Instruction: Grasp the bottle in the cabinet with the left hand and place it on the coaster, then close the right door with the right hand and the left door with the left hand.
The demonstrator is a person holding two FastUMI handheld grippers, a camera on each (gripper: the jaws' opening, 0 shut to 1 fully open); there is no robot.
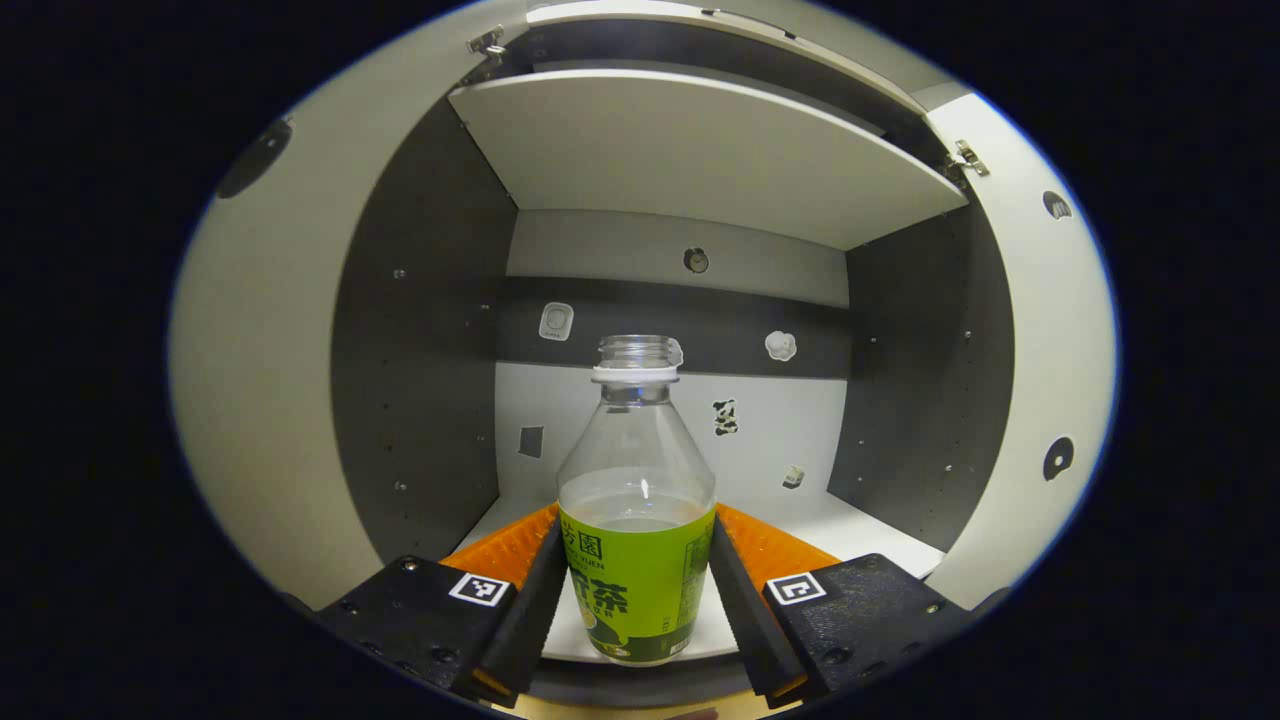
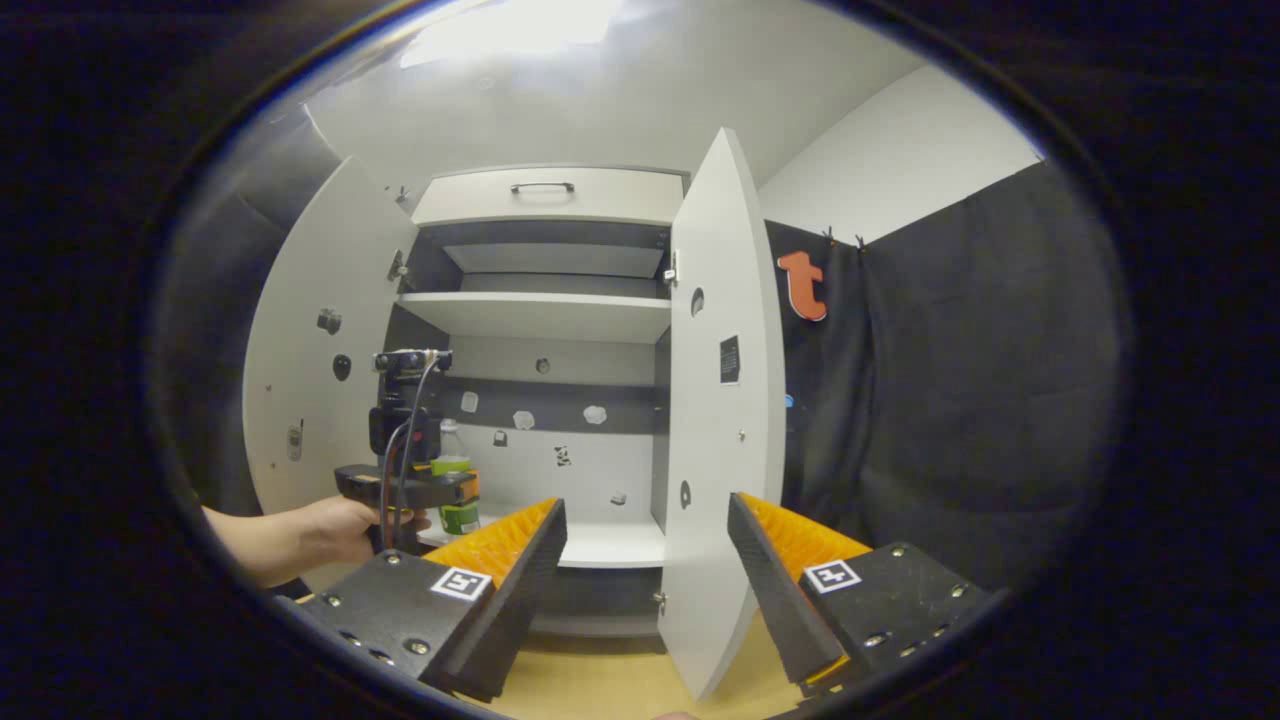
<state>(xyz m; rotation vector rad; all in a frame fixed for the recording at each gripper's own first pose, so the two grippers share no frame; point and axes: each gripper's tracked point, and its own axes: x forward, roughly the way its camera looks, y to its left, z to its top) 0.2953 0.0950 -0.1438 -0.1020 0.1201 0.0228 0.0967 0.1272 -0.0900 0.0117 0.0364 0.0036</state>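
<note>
The bottle in the left gripper view carries a green label with large dark Chinese characters; the biggest looks like 茶, with smaller Latin letters under it too blurred to make out. Each finger block of the left gripper bears a small square black-and-white marker, a coded pattern rather than text. In the right gripper view the right door holds a dark sticker, unreadable
</note>
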